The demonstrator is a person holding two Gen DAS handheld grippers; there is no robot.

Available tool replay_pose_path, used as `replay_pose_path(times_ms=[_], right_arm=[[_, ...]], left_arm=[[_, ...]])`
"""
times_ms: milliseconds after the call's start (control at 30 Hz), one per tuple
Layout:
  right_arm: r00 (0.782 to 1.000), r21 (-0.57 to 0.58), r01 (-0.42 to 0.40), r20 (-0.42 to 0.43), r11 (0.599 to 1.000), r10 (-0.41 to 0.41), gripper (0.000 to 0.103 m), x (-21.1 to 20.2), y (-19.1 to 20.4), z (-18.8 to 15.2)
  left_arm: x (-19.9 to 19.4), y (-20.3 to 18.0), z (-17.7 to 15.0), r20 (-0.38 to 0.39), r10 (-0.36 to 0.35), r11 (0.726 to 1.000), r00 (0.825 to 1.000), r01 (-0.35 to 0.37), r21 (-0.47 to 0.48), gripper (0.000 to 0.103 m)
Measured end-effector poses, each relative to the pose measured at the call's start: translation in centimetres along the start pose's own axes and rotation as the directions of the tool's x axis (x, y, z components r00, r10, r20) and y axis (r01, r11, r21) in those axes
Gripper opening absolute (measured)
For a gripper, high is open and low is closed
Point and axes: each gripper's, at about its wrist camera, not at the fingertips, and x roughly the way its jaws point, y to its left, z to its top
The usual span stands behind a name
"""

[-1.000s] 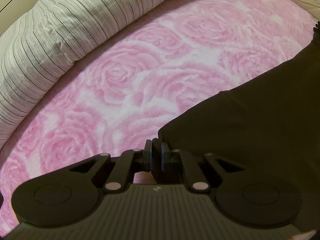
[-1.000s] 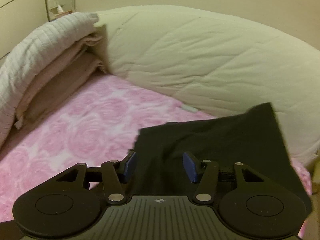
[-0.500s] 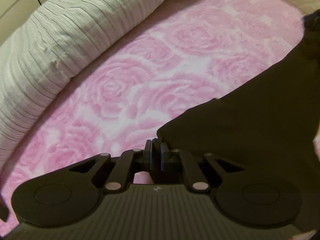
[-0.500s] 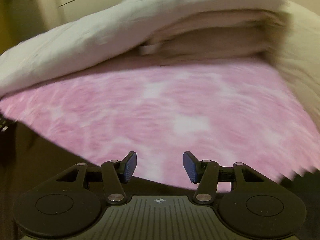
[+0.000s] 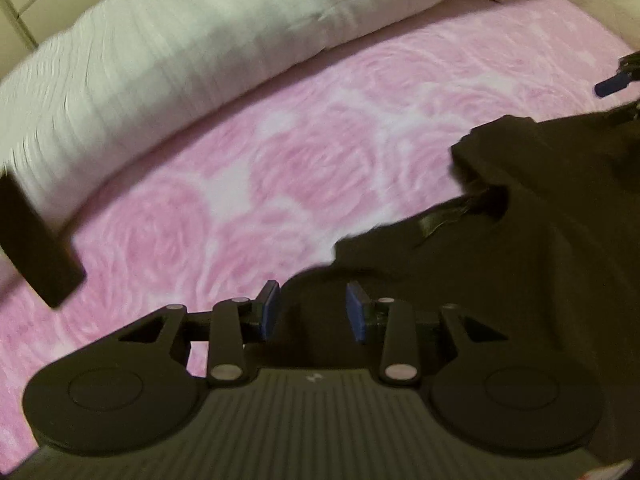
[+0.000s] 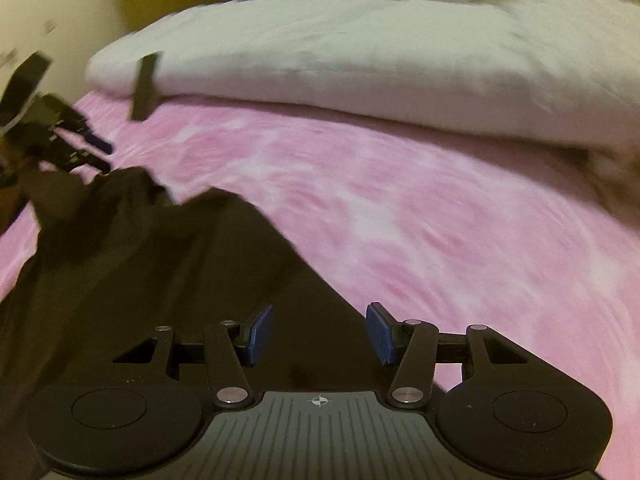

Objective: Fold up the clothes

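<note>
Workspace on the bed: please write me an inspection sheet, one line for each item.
Surface: pink rose-patterned blanket covers the bed; views blurred.
Job's things: dark garment lies crumpled on the blanket, not folded flat.
Clutter: a dark flat object near the bedding; too blurred to identify.
Grippers: left tongs have just been opening, pads apart, garment edge below them, not pinched. Right tongs open above the garment, nothing clamped.
Cables: nothing seen.
Surroundings: folded pale bedding along the blanket's far edge; cream wall behind.
</note>
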Motion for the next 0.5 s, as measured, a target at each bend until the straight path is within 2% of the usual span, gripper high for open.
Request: replay_pose_path(times_ms=[133, 333, 367, 433, 500], right_arm=[[0.999, -0.083, -0.011, -0.037, 0.996, 0.008, 0.052, 4.3, 1.5, 3.3], [0.996, -0.146, -0.022, -0.092, 0.989, 0.008, 0.052, 10.0, 3.3, 6.6], [0.995, -0.153, -0.026, -0.102, 0.988, 0.01, 0.052, 10.9, 3.5, 7.0], [0.992, -0.157, -0.041, -0.127, 0.987, 0.021, 0.052, 12.5, 3.8, 7.6], [0.985, -0.162, -0.068, -0.166, 0.984, 0.04, 0.052, 13.4, 4.2, 7.8]], left_arm=[[2.5, 0.8, -0.3, 0.026, -0.072, 0.997, 0.997, 0.072, 0.016, 0.031], [4.9, 1.9, -1.7, 0.029, -0.134, 0.99, 0.991, 0.132, 0.05, 0.029], [5.2, 2.1, -2.0, 0.029, -0.146, 0.988, 0.989, 0.144, 0.053, 0.027], [5.0, 2.2, -2.0, 0.04, -0.159, 0.985, 0.986, 0.157, 0.068, 0.004], [4.4, 2.5, -1.9, 0.061, -0.164, 0.985, 0.985, 0.159, 0.07, 0.003]])
